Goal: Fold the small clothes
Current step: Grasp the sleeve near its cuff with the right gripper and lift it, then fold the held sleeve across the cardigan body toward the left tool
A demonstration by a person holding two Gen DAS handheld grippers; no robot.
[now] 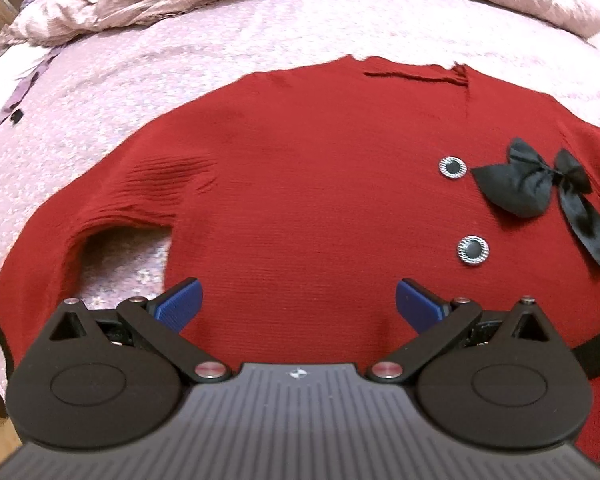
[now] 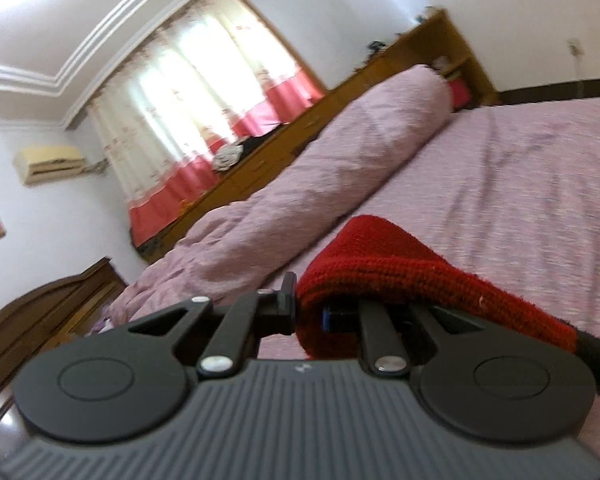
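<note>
We see the red knit sweater [image 1: 308, 184] spread flat on the pink textured bed [image 1: 140, 80], ribbed at the sleeve, with two round silver-rimmed buttons [image 1: 452, 167] and a black satin bow [image 1: 540, 188]. Its right side is cut off. Our left tool [image 1: 299, 300] hovers over it, tilted downward, blue pads wide apart and empty. Our right tool [image 2: 306, 306], nearly level, is clamped on a lifted fold of sweater [image 2: 400, 264]; its right pad is hidden.

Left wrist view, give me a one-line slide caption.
Open left tool hovers over a red sweater with a black bow, spread on a pink bed.
</note>
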